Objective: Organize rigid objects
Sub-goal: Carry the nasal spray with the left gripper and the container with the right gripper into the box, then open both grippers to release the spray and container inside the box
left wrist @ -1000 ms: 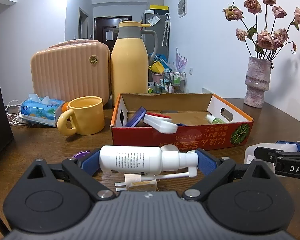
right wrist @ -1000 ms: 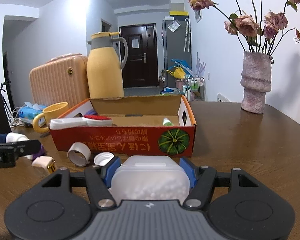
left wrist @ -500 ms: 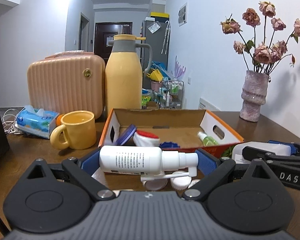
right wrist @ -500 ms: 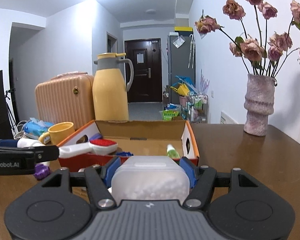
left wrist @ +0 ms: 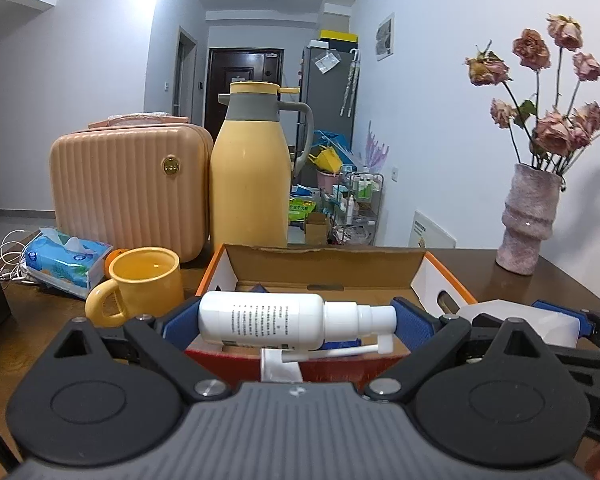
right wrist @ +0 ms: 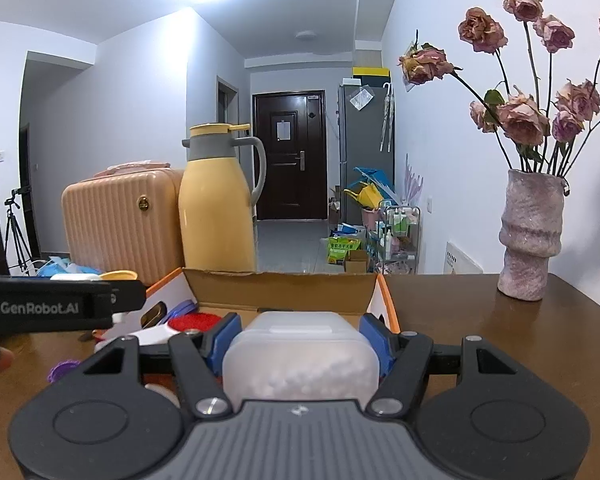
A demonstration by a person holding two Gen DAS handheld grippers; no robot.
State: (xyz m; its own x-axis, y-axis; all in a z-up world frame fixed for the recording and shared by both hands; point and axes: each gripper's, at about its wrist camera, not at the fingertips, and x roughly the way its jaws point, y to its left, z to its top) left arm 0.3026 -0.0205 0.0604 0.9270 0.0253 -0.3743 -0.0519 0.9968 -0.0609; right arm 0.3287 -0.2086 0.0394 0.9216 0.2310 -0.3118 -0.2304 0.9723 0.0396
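The white spray bottle (left wrist: 274, 322) lies crosswise, clamped between the blue pads of the left gripper (left wrist: 296, 320), in the air at the near wall of the cardboard box (left wrist: 324, 268). The right gripper (right wrist: 300, 338) is clamped on a frosted plastic tub (right wrist: 300, 354) of small white pellets, also at the box's near wall. Inside the box, a red-topped white item (right wrist: 194, 322) shows at the left end. Behind it stand a yellow mug (left wrist: 144, 284), a thermos (left wrist: 250, 184) and a small peach suitcase (left wrist: 130, 184); a vase (left wrist: 530, 220) sits near the tabletop's far right edge.

carton (left wrist: 440, 280) floor hidden behind spray bottle (left wrist: 260, 318); contents perhaps brush, unclear.
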